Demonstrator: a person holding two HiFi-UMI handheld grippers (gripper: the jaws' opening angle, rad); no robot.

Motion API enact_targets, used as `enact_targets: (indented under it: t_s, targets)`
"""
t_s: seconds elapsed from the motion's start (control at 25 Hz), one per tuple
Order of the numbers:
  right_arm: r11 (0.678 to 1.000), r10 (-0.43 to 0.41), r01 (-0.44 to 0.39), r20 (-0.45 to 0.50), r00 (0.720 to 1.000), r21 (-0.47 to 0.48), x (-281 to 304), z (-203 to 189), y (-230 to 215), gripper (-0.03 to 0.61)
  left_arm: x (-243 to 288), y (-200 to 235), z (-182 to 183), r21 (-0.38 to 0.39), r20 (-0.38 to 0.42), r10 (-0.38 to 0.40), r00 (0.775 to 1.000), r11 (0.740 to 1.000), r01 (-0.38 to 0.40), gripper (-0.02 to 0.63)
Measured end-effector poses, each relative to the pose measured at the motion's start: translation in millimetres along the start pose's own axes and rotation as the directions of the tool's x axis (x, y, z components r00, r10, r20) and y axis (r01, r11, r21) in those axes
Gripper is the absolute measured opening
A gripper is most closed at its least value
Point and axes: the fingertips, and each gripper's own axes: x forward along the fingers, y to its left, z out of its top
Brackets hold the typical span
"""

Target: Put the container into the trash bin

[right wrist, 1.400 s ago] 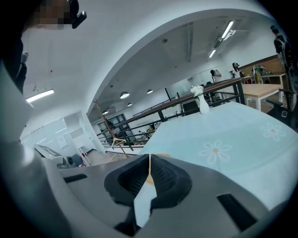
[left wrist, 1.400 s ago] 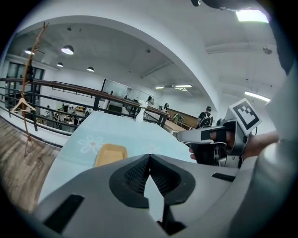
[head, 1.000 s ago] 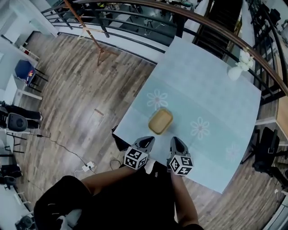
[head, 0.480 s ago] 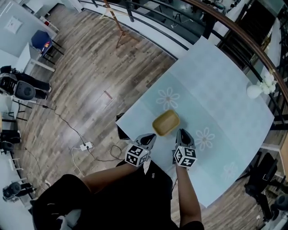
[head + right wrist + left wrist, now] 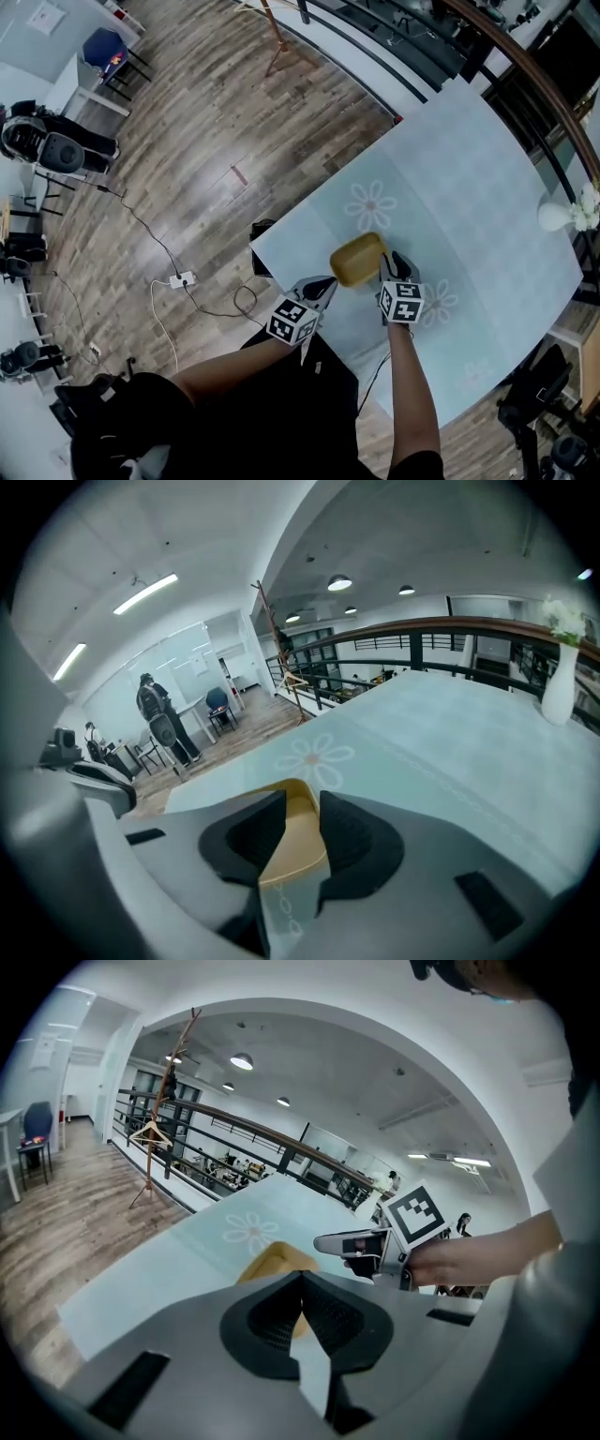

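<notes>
A shallow yellow container [image 5: 354,260] lies on the pale blue flower-print table [image 5: 469,178], close to its near edge. My right gripper [image 5: 394,263] is at the container's right edge, jaws open by a narrow gap; in the right gripper view the container [image 5: 295,841] shows through that gap between the right gripper's [image 5: 302,799] jaws. My left gripper [image 5: 325,282] hangs a little short of the container's near-left side, shut and empty. In the left gripper view the container [image 5: 272,1260] lies beyond the left gripper's [image 5: 302,1277] shut tips, with the right gripper [image 5: 342,1243] beside it.
A dark object [image 5: 262,270] sits on the wooden floor, partly under the table's near-left corner. A white vase [image 5: 555,217] with flowers stands at the far right of the table by the railing [image 5: 525,66]. A cable and power strip [image 5: 178,279] lie on the floor at left.
My right gripper has moved forward from the table's near edge up to the container's right side. The left gripper has stayed back, shut. The container has not moved on the table.
</notes>
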Motion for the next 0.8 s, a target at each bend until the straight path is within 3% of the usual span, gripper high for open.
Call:
enact_targets:
  t_s: [0.16,0.48,0.56,0.8]
  targets:
    - [0.998,0.006,-0.011,-0.074,0.997,-0.06,26,-6,-5,0.114,-4,14,-5,-0.026,-0.008,0.025,1.0,0.999,-0.025,0.014]
    - [0.997,0.041,-0.052,-0.172,0.984,-0.061,59,-25,-11,0.11,-6,28,-13,-0.097,-0.008,0.038,0.999,0.995,-0.039,0.014]
    - [0.997,0.048,-0.058,-0.195,0.98,-0.048,64,-31,-10,0.085,-6,29,-14,-0.098,-0.007,0.04,0.999,0.994,-0.041,0.014]
    - [0.999,0.03,-0.034,-0.176,0.984,-0.019,60,-32,-7,0.044,-14,37,-17,-0.102,-0.006,0.045,0.999,0.994,-0.046,0.014]
